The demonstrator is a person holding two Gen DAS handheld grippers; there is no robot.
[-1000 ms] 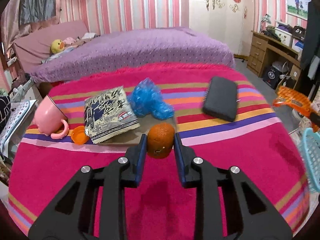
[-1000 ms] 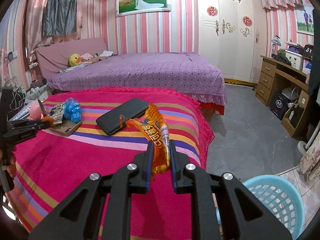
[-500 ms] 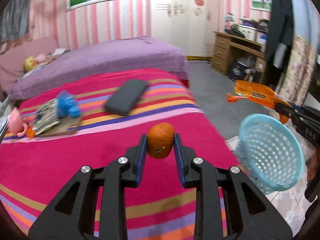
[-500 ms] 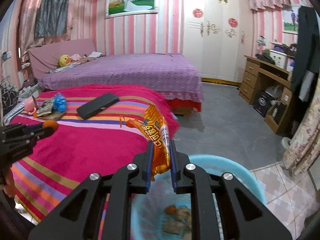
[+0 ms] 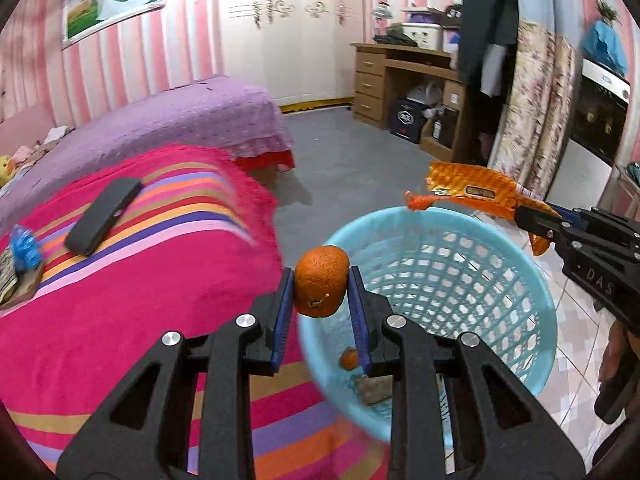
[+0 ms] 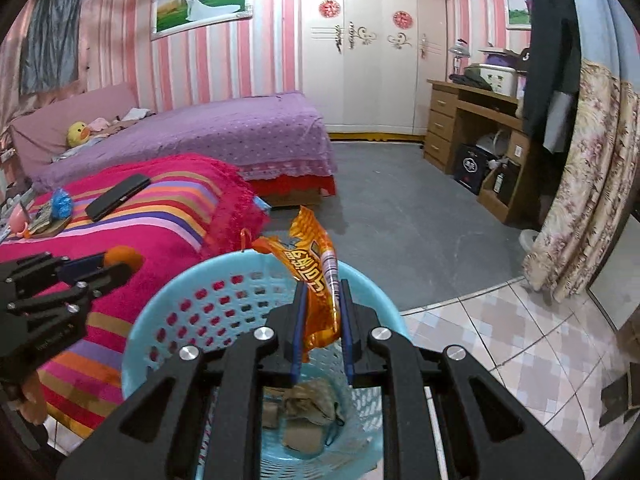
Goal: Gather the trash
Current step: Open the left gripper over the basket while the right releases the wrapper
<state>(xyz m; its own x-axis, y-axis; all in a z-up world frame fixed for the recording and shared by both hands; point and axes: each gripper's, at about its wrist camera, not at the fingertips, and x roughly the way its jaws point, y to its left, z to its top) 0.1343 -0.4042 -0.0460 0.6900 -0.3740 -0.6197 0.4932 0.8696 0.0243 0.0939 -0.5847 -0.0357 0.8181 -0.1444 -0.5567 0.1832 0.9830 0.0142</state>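
My left gripper (image 5: pixel 320 280) is shut on an orange peel ball (image 5: pixel 321 286), held over the near rim of a light-blue plastic basket (image 5: pixel 520 280). My right gripper (image 6: pixel 323 284) is shut on an orange snack wrapper (image 6: pixel 308 264) above the same basket (image 6: pixel 168 300). In the left wrist view the wrapper (image 5: pixel 472 192) hangs over the basket's far rim from the right gripper (image 5: pixel 536 220). In the right wrist view the left gripper (image 6: pixel 120 260) comes in from the left with the orange peel ball (image 6: pixel 120 255). Crumpled brown scraps (image 6: pixel 308 404) and a small orange piece (image 5: pixel 349 359) lie in the basket's bottom.
A striped pink blanket (image 5: pixel 120 300) covers the bed left of the basket, with a dark wallet (image 5: pixel 104 216), a blue crumpled bag (image 5: pixel 24 248) and a snack packet on it. A purple bed (image 6: pixel 224 128), a wooden desk (image 6: pixel 468 120) and a floral curtain (image 6: pixel 580 184) stand around the grey floor.
Both grippers have swung right, away from the bed, to above the blue basket, each carrying its item. The basket has come into full view beneath them.
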